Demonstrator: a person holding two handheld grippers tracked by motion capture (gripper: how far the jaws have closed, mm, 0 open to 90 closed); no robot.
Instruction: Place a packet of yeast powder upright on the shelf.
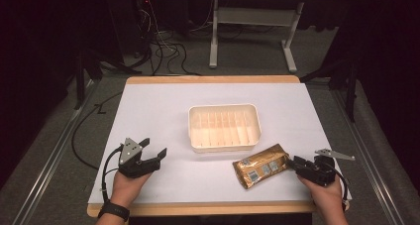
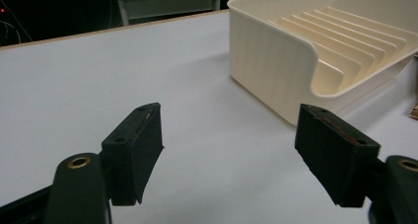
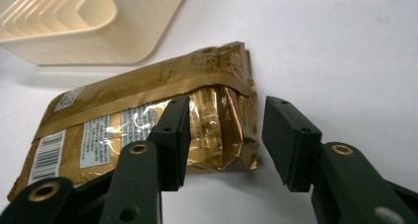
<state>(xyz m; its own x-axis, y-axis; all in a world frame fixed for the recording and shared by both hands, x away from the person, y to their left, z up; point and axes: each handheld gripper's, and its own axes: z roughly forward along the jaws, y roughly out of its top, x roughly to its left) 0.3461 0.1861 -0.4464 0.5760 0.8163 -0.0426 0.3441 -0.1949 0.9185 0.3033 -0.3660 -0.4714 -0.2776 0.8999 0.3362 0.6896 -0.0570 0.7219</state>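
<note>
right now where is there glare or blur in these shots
High view: dim, dark surroundings, soft overall. Right gripper view: glare patches on the gold packet, right gripper jaws slightly soft. Left gripper view: sharp tray, left gripper jaws a little blurred.

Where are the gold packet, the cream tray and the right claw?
gold packet [image 1: 261, 165]: high view, middle of its printed face.
cream tray [image 1: 223, 107]: high view, far rim.
right claw [image 3: 224, 135]: right gripper view, midway between its fingertips, at the packet's end.

I can't read the print on the pouch [image 3: 148, 115]; my right hand-held gripper [image 3: 224, 135] covers part of it, and the tray [image 3: 84, 21] is cut off.
</note>
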